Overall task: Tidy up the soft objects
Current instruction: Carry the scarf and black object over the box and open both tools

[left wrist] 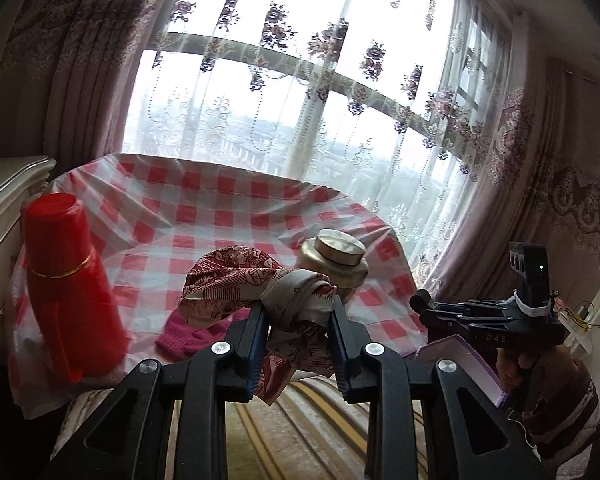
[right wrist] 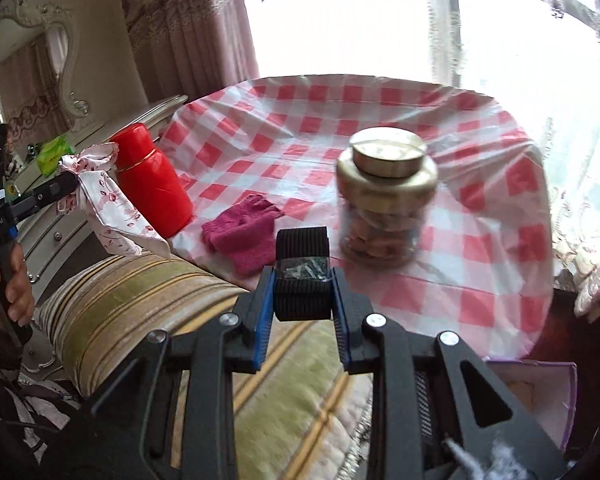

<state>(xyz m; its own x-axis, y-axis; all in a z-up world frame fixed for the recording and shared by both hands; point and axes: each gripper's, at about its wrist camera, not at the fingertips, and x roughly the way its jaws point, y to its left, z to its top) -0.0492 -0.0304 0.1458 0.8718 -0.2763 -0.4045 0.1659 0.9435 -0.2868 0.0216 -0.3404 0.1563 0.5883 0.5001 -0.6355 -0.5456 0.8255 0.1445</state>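
Observation:
In the left wrist view my left gripper is shut on a bunched scarf with a red-and-cream print, held above the table's near edge. The right wrist view shows that gripper at the far left with the scarf hanging from it. My right gripper is shut on a black ribbed knit bundle over the table's front edge. It also appears side-on at the right of the left wrist view. A pink knit glove lies flat on the checked tablecloth.
A red flask stands at the table's left and a lidded glass jar in the middle. A striped cushion lies below the near edge. An open purple box sits low at the right. Curtains and a window are behind.

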